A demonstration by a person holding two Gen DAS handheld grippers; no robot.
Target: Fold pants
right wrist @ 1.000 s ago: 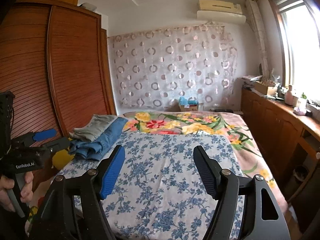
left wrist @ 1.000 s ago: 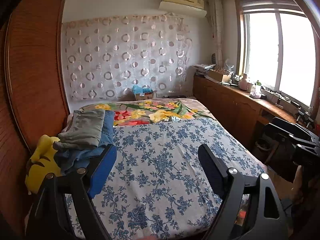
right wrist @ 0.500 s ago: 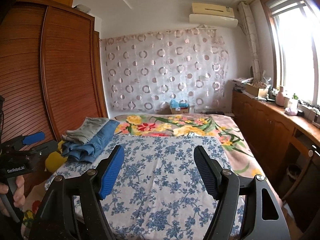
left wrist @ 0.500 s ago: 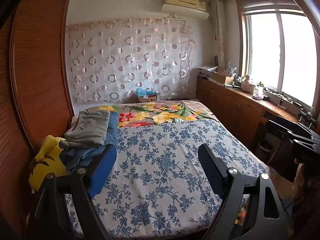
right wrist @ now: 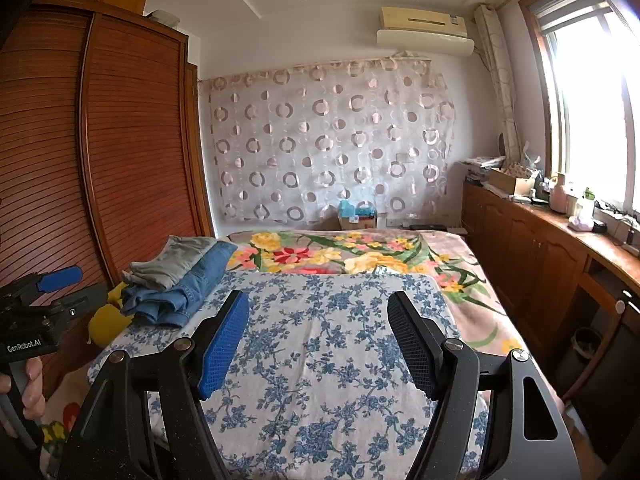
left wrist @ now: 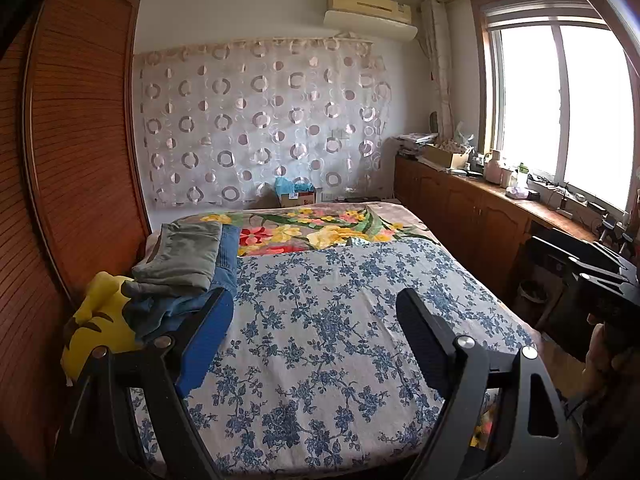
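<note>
Grey-green pants [left wrist: 184,252] lie folded on top of blue jeans [left wrist: 226,256] in a pile at the bed's left edge; the pile also shows in the right wrist view, grey pants [right wrist: 176,262] over jeans [right wrist: 192,288]. My left gripper [left wrist: 316,316] is open and empty, held in the air at the foot of the bed, the pile ahead to its left. My right gripper [right wrist: 318,316] is open and empty, above the foot of the bed. The left gripper also appears at the left edge of the right wrist view [right wrist: 48,292].
The bed carries a blue-flowered sheet [left wrist: 328,312] and a bright floral blanket [left wrist: 312,232] behind it. A yellow plush [left wrist: 100,320] lies beside the pile. A wooden wardrobe [right wrist: 100,168] stands left, a cabinet counter [left wrist: 500,220] under the window right.
Both grippers have pulled back and risen a little from the bed, so more of the room and ceiling shows. Both stay open and empty. The pants pile has not moved.
</note>
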